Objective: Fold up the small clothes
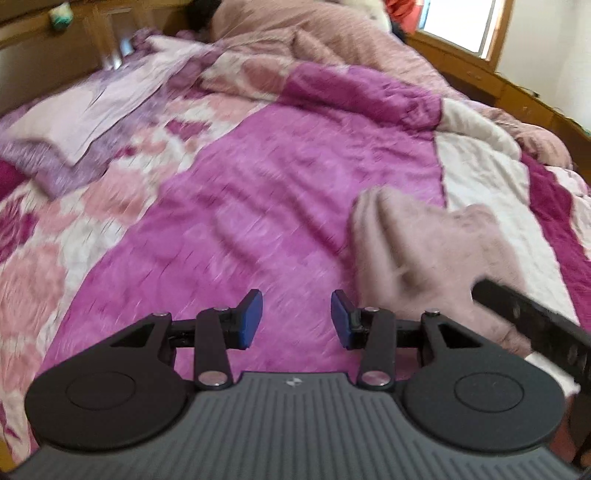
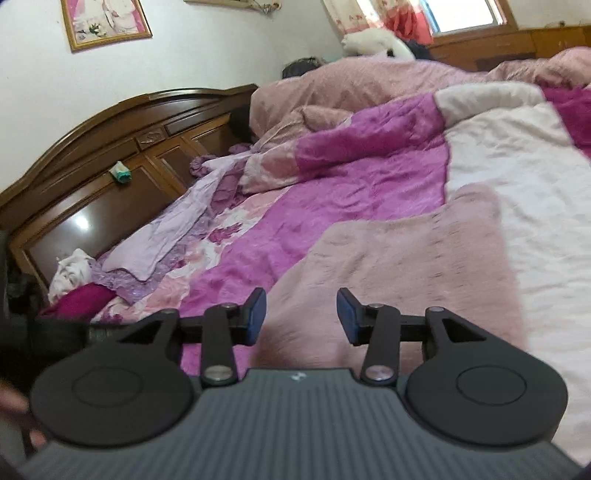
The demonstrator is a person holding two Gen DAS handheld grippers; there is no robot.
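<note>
Left gripper [image 1: 296, 319] and right gripper [image 2: 301, 317]: jaws parted, holding nothing. Pale pink garment [image 2: 399, 258] lies flat on magenta quilt [image 1: 280, 192], under right gripper.

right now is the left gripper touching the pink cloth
Apart. In the left wrist view the left gripper is open over bare quilt; the pink cloth lies off to its right.

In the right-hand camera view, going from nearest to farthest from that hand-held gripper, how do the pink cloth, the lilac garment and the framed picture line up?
From the right hand-held gripper:
1. Pink cloth, just ahead on the quilt.
2. Lilac garment, left, toward the headboard.
3. Framed picture, on the wall, upper left.
</note>
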